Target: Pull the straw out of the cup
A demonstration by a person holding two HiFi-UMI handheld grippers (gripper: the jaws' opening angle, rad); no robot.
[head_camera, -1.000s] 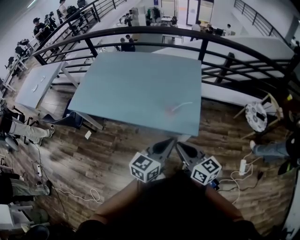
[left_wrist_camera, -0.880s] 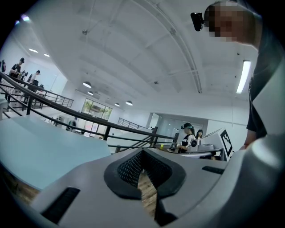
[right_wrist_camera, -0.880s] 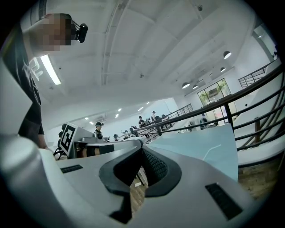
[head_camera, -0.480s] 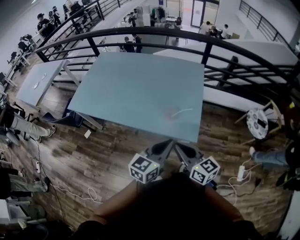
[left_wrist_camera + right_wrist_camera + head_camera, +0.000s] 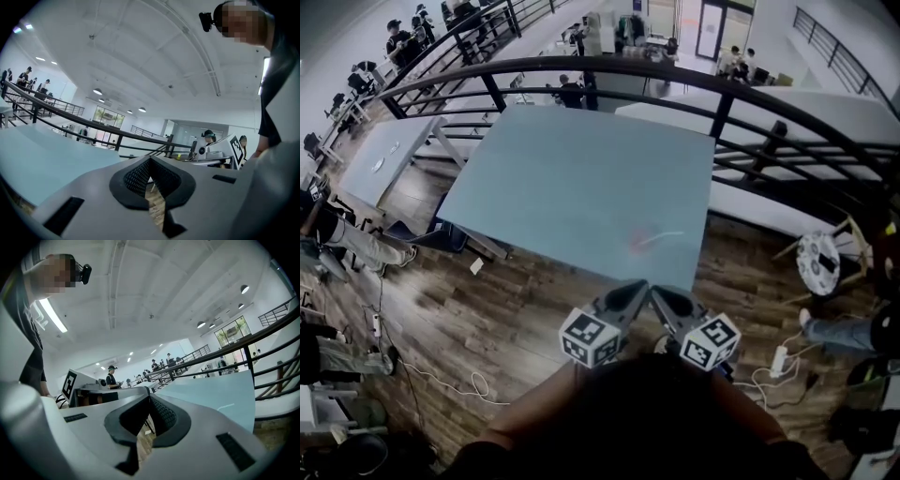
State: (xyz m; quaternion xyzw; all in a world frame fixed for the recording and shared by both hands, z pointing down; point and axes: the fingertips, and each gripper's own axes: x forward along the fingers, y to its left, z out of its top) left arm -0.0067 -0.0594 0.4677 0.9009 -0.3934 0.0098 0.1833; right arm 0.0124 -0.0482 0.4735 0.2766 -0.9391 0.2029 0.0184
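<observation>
Closest in, at 6 o'clock of the head view, is the person's dark torso, with both grippers held just ahead of it and side by side over the wooden floor [image 5: 516,300]. The left gripper [image 5: 637,289] points to about 1 o'clock and the right gripper [image 5: 660,294] to about 11 o'clock, so their tips nearly meet. Each gripper's own view shows its black ribbed pads closed tip to tip, with nothing between them and only floor visible through the gap behind the tips.

Further out, at 12 o'clock from the grippers, stands a pale blue table [image 5: 572,178]. The straw [image 5: 664,235] lies flat on it close to its near right corner, at roughly 1 o'clock from the gripper tips and well apart from both. At the straw's left end sits a small reddish blur [image 5: 636,247], too smeared to make out what it is.

Beyond the table a black railing [image 5: 581,70] curves across, and past it, from 10 to 1 o'clock, are more tables and several people
</observation>
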